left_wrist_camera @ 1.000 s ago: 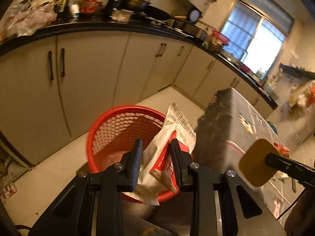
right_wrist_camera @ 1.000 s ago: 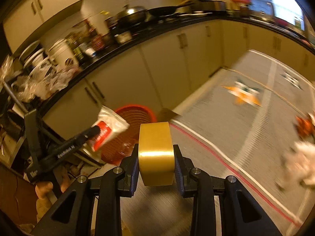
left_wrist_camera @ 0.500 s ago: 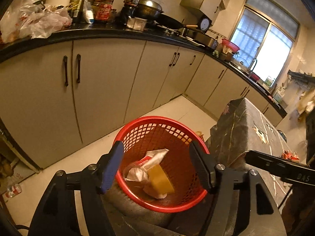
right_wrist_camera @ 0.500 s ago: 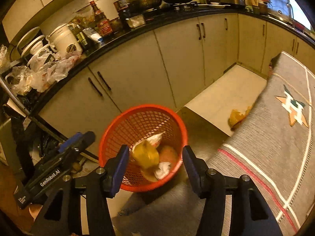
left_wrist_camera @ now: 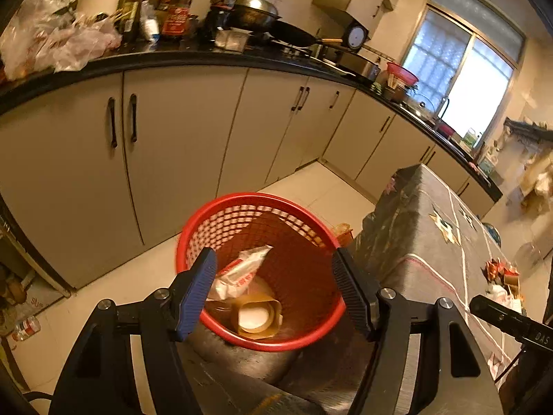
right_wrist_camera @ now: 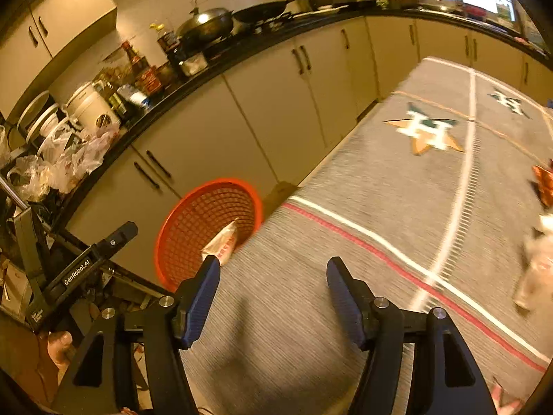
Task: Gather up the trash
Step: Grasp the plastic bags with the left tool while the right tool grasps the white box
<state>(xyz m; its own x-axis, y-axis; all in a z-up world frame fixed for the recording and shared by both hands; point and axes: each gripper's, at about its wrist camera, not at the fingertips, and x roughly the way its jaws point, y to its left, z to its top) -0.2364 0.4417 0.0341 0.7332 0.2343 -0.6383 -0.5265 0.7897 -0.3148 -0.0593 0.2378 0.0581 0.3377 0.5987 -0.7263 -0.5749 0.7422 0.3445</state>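
In the left wrist view, we are holding the left gripper (left_wrist_camera: 274,288) empty, jaws apart, above the red basket (left_wrist_camera: 221,221), where the white wrapper (left_wrist_camera: 242,268) and yellow tape roll (left_wrist_camera: 255,316) are lying.

In the right wrist view, the right gripper (right_wrist_camera: 273,292) is opening empty over the grey table (right_wrist_camera: 363,214). For the next pickup, we should be centring over the blurred litter (right_wrist_camera: 535,263) at the right edge before closing.

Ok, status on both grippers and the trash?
Left gripper open, empty. Right gripper jaws opening, empty. White-and-red wrapper and yellow tape roll in red mesh basket. Nothing in the way.
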